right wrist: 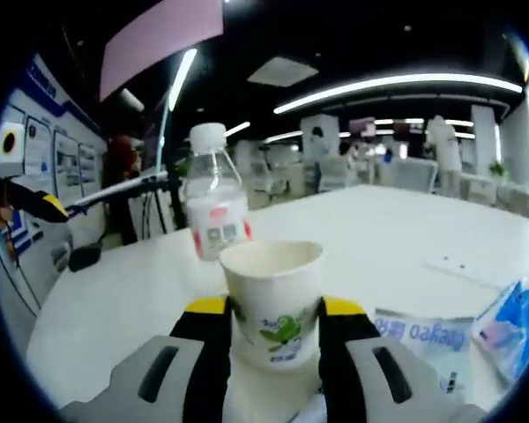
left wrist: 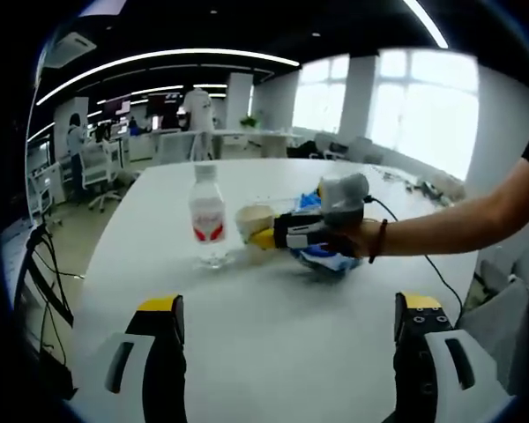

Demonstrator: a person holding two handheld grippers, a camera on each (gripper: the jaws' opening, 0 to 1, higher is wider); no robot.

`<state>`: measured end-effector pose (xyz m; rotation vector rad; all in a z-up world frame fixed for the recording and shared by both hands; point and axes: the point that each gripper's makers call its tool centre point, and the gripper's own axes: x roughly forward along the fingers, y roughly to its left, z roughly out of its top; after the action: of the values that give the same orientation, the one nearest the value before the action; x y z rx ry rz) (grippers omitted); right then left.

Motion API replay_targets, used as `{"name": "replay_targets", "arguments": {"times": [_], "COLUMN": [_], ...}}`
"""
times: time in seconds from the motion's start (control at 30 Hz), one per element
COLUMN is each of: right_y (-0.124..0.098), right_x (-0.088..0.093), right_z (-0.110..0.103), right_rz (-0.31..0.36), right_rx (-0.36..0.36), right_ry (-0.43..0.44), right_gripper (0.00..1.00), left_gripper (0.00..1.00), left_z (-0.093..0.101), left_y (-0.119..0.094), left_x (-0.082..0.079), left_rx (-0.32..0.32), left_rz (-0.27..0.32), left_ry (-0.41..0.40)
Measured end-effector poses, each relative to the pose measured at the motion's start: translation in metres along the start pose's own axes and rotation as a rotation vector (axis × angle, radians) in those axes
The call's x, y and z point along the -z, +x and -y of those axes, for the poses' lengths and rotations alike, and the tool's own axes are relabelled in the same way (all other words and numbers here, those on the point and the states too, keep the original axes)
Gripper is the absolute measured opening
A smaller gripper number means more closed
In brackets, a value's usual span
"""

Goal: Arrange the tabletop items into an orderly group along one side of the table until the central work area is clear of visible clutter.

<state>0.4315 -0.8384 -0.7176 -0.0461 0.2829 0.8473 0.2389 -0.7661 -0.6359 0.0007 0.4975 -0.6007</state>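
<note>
The paper cup (right wrist: pixel 273 300) sits between the right gripper (right wrist: pixel 273 330)'s narrowed jaws beside the one water bottle (right wrist: pixel 215 204), so I'd squeeze gently and slide it low toward the two blue packets (right wrist: pixel 511 326), while the left gripper (left wrist: pixel 286 330) hangs wide over bare table (left wrist: pixel 273 352).

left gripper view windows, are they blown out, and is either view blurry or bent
Left gripper view: the windows are blown out white, the ceiling light strips curve with fisheye bend, and the far office is soft. Right gripper view: the paper cup between the right tongs and the water bottle look slightly soft, while the wrappers smear at the edge.
</note>
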Motion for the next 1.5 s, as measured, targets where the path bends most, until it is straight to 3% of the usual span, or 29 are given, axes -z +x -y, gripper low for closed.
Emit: {"name": "replay_targets", "arguments": {"times": [0.83,1.2,1.37,1.5], "right_y": [-0.006,-0.017,-0.027,-0.04], "right_x": [0.016,0.011,0.001,-0.01], "right_z": [-0.01,-0.006,-0.004,-0.002], "right_rz": [-0.093,-0.102,-0.094,-0.078], "right_rx": [0.004,0.018,0.024,0.046], "right_ry": [-0.073,-0.061,-0.016,0.001], "right_gripper": [0.38,0.62,0.77,0.83], "left_gripper": [0.97,0.97,0.97,0.97], "left_z": [0.004,0.004,0.007,0.01], "left_y": [0.001,-0.001,-0.001,-0.002], "left_x": [0.002,-0.002,-0.003,-0.006], "left_rx": [0.013,0.011,0.013,0.014], "left_rz": [-0.006,0.005,0.006,0.013], "left_ry": [0.004,-0.001,0.0,0.003]}}
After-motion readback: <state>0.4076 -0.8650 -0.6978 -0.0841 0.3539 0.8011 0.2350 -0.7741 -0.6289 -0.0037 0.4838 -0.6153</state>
